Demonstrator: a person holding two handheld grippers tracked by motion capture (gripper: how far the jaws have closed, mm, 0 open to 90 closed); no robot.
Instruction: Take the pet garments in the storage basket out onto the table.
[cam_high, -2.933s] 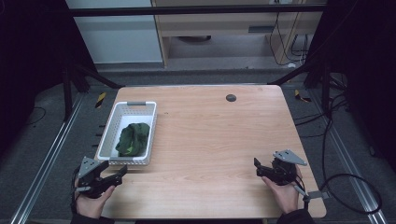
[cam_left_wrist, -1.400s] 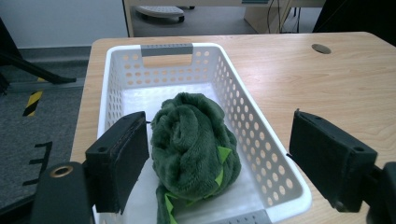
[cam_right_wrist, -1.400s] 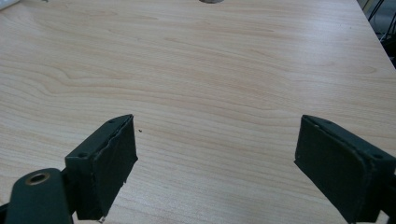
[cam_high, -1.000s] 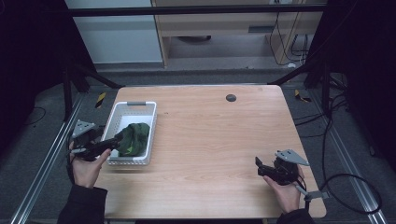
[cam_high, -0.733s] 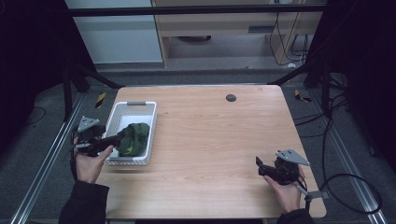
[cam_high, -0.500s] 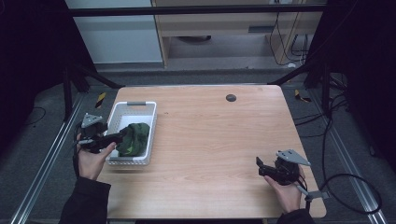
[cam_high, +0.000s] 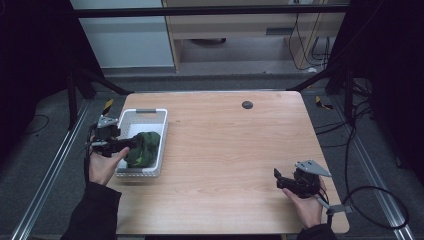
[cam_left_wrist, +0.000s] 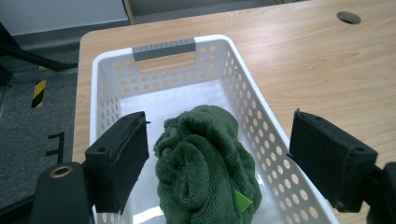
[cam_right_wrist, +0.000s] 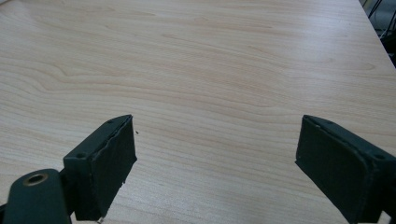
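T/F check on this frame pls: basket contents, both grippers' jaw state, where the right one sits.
1. The green towel lies bunched inside the white basket. True.
2. The left gripper is shut on the towel. False: its jaws stand wide open, one on each side of the towel, over the basket.
3. The right gripper is open above bare wood of the table. True.
4. The right gripper holds a cup. False: nothing sits between its jaws.
5. The basket stands on the table's right side. False: in the high view it stands at the left edge, next to the left gripper.
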